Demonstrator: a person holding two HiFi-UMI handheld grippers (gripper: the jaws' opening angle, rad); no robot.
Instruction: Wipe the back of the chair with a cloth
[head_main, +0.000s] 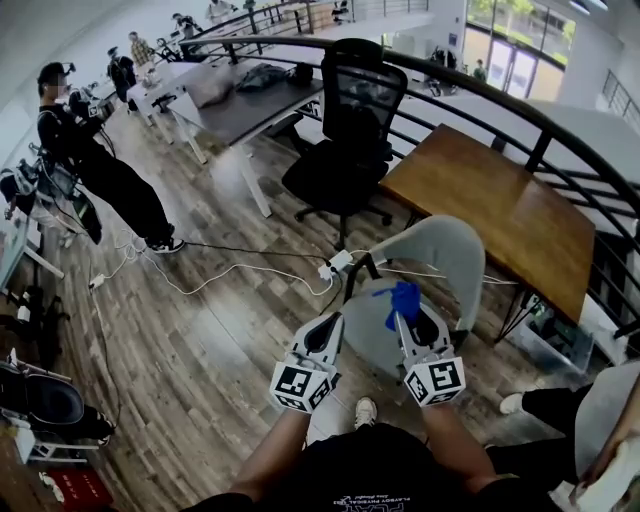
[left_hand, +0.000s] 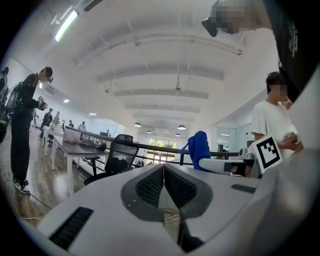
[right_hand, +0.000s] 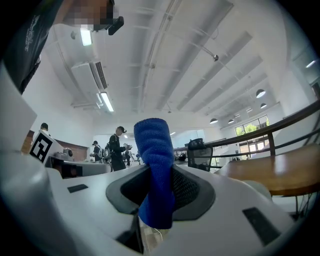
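The right gripper (head_main: 405, 318) is clamping 1 blue cloth (right_hand: 156, 165), a soft, knitted-looking strip that is sticking up between its jaws and hovering just over 1 pale grey chair (head_main: 450, 255) with a smooth, rounded shell back; I cannot tell whether the cloth is touching it. The left gripper (left_hand: 164, 172) is carrying nothing, its 2 ribbed jaws pressing together. The grey chair is standing on the wood-plank floor (head_main: 220, 330) beside 1 brown wooden table (head_main: 500, 215), with 1 black mesh office chair (head_main: 355, 110) farther off.
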